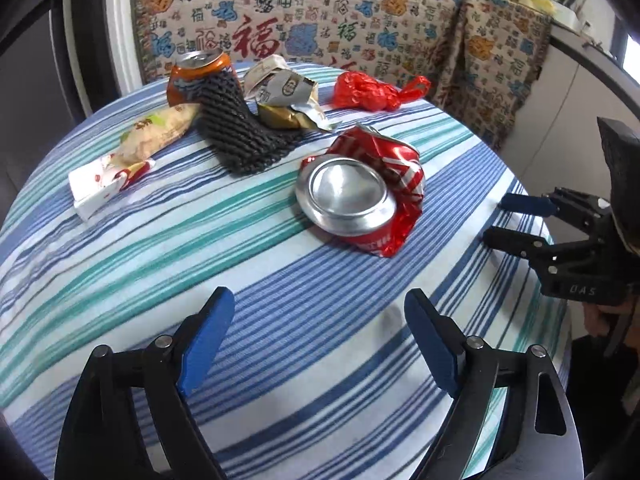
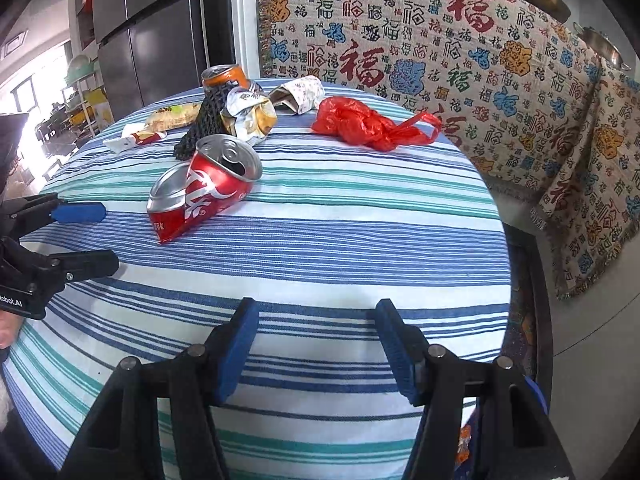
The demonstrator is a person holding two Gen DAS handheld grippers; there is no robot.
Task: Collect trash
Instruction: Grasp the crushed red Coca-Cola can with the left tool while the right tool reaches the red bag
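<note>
A crushed red can (image 1: 360, 196) (image 2: 204, 188) lies on its side on the striped tablecloth (image 1: 280, 340), just ahead of my left gripper (image 1: 320, 300), which is open and empty. Behind it stand an orange can (image 1: 196, 76) (image 2: 224, 78) with a black foam net (image 1: 240, 128) leaning on it, crumpled wrappers (image 1: 284, 96) (image 2: 250, 116), a snack packet (image 1: 160, 132), a white carton (image 1: 100, 188) and a red plastic bag (image 1: 372, 90) (image 2: 368, 124). My right gripper (image 2: 316, 308) (image 1: 500, 220) hangs open over the near table edge, to the right of the can. The left gripper (image 2: 106, 238) shows at the left of the right wrist view.
A blanket with printed characters (image 2: 440, 60) drapes over furniture behind the round table. A dark fridge (image 2: 152, 40) stands at the back left. The table's edge (image 2: 504, 240) drops off to the floor on the right.
</note>
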